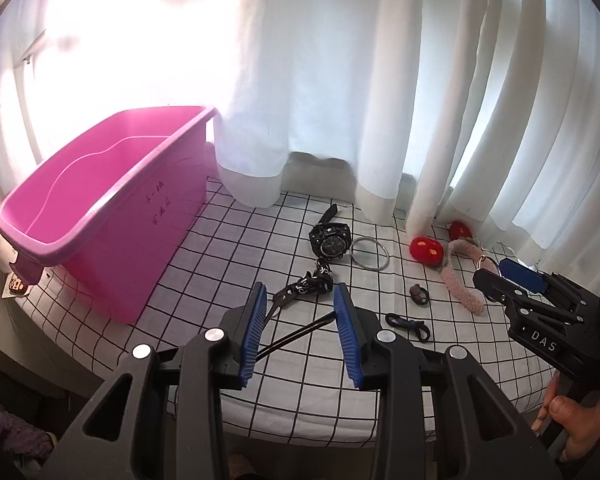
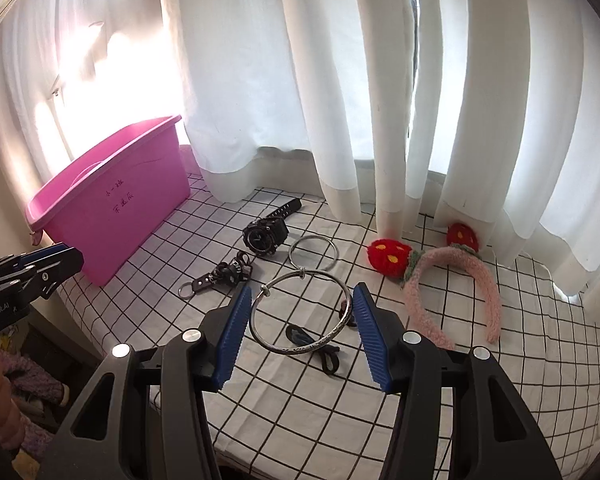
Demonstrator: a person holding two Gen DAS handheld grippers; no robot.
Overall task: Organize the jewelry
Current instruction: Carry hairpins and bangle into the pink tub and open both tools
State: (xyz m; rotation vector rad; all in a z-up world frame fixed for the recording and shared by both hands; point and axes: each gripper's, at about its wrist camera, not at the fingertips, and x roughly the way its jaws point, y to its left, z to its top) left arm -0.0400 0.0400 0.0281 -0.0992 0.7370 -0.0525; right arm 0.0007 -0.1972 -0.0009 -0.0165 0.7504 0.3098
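A pink bin [image 1: 112, 216] stands at the left on the checked cloth; it also shows in the right wrist view [image 2: 112, 200]. My left gripper [image 1: 300, 316] holds a thin black stick [image 1: 296, 338] that spans between its blue pads. My right gripper [image 2: 302, 320] holds a large silver bangle [image 2: 300, 312] between its pads, above the cloth. On the cloth lie a black watch [image 2: 266, 236], a second silver ring [image 2: 314, 252], a black key strap [image 2: 220, 274] and a pink furry headband [image 2: 456, 292] with red strawberries [image 2: 388, 258].
White curtains [image 2: 340, 80] hang close behind the items. A small dark bead piece [image 1: 419, 294] and a black hair tie [image 1: 408, 324] lie near the front. The cloth's front edge [image 1: 300, 428] drops off below the grippers.
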